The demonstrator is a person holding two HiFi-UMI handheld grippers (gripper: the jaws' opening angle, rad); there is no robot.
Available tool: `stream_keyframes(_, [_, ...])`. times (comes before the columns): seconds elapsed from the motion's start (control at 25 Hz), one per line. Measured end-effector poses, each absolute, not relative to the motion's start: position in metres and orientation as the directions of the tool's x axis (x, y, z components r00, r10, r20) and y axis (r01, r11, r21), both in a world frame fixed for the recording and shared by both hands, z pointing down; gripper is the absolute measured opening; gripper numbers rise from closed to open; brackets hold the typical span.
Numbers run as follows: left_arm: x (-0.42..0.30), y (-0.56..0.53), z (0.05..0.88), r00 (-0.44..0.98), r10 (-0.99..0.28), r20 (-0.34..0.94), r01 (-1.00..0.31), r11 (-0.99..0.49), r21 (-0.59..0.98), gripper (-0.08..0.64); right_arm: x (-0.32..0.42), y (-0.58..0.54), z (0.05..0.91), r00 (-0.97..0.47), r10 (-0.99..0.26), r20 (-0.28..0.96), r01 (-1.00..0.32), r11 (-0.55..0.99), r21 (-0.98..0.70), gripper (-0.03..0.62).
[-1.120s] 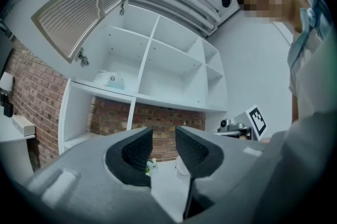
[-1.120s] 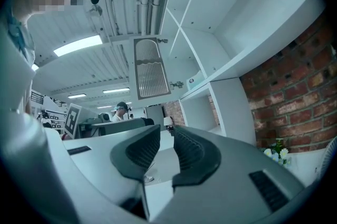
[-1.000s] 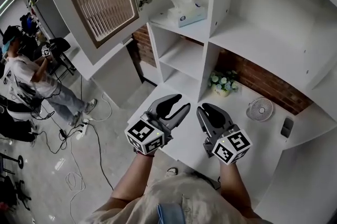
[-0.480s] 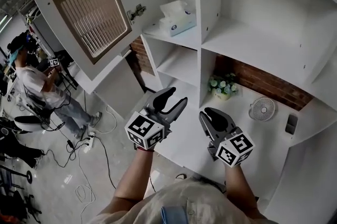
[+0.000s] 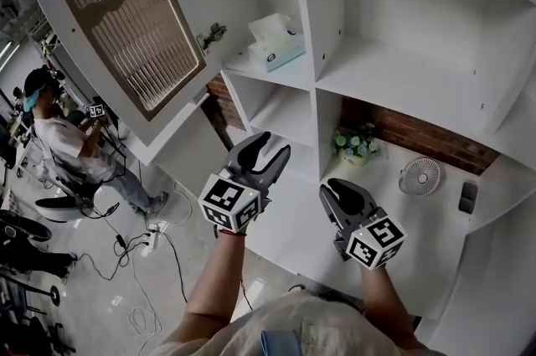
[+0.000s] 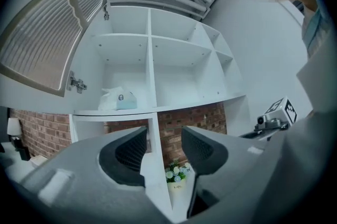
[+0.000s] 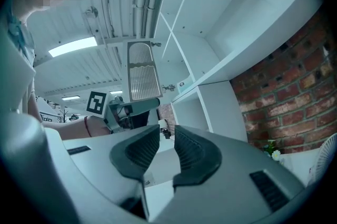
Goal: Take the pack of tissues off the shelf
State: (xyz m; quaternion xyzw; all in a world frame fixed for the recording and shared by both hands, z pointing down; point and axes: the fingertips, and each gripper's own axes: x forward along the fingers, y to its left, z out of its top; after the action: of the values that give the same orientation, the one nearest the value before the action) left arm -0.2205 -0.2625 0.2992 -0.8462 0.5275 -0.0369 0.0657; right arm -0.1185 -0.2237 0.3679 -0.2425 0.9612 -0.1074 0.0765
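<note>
The white and pale-blue pack of tissues (image 5: 276,46) sits upright on the shelf (image 5: 286,74), 1 tissue poking up.

Before me, the soft blue-and-white pack of tissues (image 5: 275,42) sits on the upper-left shelf of the white shelf unit (image 5: 394,69), right of the open slatted cabinet door (image 5: 117,19). Lower, on the table (image 5: 427,216), potted white flowers (image 5: 355,144) stand left of the round white fan (image 5: 420,176).

White shelf unit (image 5: 394,69) bears pack of tissues (image 5: 276,44), flower pot (image 5: 356,147), fan (image 5: 419,176).

Grey left gripper (image 5: 273,143) and right gripper (image 5: 342,187), dark ribbed fingers (image 6: 129,152), black-and-white marker cubes (image 5: 228,202), pale shirt (image 5: 310,325)
</note>
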Motion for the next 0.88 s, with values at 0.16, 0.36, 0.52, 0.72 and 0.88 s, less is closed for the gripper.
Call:
stream_keyframes(0.16, [-0.227,-0.274,0.291,0.416,-0.909,-0.014,-0.898,-0.409,-0.165,0.193,-0.118,-0.228,0.368,-0.868,-0.486,-0.096,-0.453,0.858,-0.243,0.081])
stream_keyframes(0.36, [-0.234,-0.287,0.28,0.391,-0.92,-0.033,-0.908,-0.379,-0.178,0.193,-0.116,-0.234,0.368,-0.867,-0.49,-0.093,-0.458,0.855,-0.243,0.081])
stream_keyframes(0.52, [-0.24,-0.299,0.273,0.368,-0.929,-0.041,-0.915,-0.353,-0.197,0.193,-0.116,-0.238,0.369,-0.867,-0.492,-0.085,-0.461,0.854,-0.241,0.081])
stream_keyframes(0.72, [-0.249,-0.317,0.26,0.338,-0.939,-0.06,-0.922,-0.318,-0.221,0.193,-0.114,-0.242,0.372,-0.864,-0.497,-0.078,-0.468,0.851,-0.238,0.081])
stream_keyframes(0.88, [-0.254,-0.334,0.246,0.314,-0.946,-0.076,-0.925,-0.287,-0.247,0.193,-0.113,-0.246,0.373,-0.861,-0.503,-0.075,-0.474,0.848,-0.238,0.081])
